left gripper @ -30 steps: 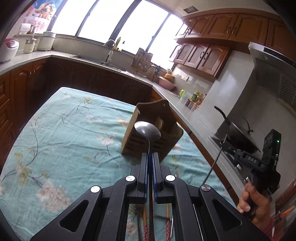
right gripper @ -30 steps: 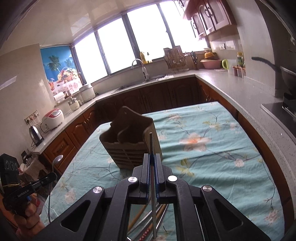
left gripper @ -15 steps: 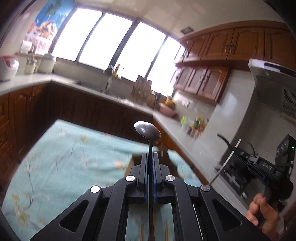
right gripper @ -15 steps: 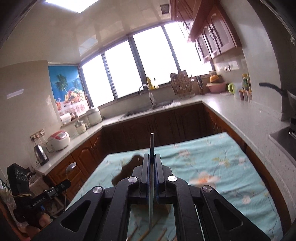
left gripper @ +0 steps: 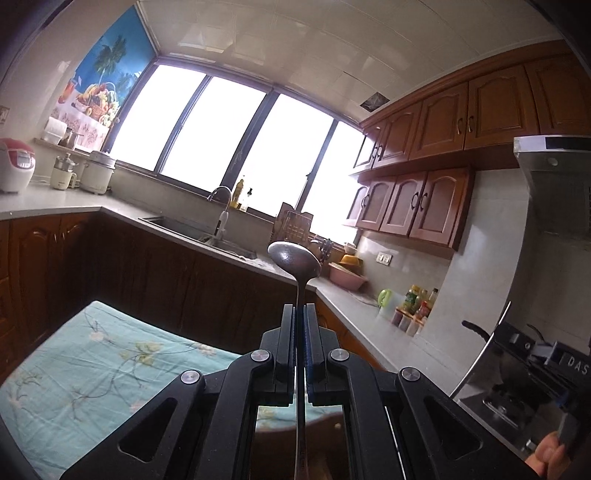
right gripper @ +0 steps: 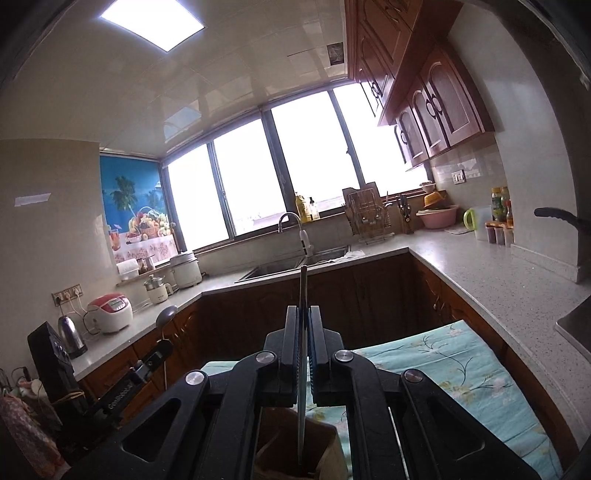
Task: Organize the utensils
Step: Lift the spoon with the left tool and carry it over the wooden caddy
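Left gripper (left gripper: 300,314) clamped on spoon (left gripper: 294,260) (bowl up, above the floral tablecloth (left gripper: 85,365)). Right gripper (right gripper: 303,317) clamped on a thin metal utensil (right gripper: 302,332), its lower end over the wooden holder (right gripper: 295,443).

Blown-out windows (left gripper: 258,147), ceiling light (right gripper: 151,22), fisheye-bent edges.

"das" in white letters on the right tongs' (left gripper: 480,363) black body (left gripper: 569,369).
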Demonstrator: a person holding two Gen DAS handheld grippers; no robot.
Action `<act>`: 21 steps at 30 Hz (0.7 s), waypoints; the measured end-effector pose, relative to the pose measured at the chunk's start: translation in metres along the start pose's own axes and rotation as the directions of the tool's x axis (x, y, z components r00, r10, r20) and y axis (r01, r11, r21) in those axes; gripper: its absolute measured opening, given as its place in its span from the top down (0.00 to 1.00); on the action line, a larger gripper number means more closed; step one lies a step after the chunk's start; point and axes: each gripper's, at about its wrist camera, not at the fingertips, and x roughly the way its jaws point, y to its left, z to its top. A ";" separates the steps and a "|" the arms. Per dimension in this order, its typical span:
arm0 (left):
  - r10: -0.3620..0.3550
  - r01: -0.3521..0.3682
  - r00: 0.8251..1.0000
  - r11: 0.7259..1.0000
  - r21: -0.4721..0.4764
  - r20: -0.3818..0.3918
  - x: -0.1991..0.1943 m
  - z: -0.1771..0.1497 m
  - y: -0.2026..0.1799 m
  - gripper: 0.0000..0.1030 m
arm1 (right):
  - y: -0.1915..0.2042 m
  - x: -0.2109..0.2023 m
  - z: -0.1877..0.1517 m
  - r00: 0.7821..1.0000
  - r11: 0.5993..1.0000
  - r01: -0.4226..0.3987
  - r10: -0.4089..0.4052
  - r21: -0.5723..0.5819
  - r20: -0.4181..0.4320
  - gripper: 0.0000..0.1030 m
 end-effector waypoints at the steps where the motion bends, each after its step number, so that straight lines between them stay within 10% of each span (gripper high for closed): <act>1: 0.002 -0.002 1.000 1.000 -0.003 0.004 0.005 -0.003 -0.001 0.98 | -0.003 0.005 -0.002 1.000 1.000 -0.002 0.002 0.005 -0.001 0.96; 21: 0.098 -0.110 0.993 0.978 0.178 0.073 0.006 -0.074 -0.050 0.98 | -0.026 0.039 -0.047 0.997 0.999 -0.020 0.023 0.050 -0.067 0.96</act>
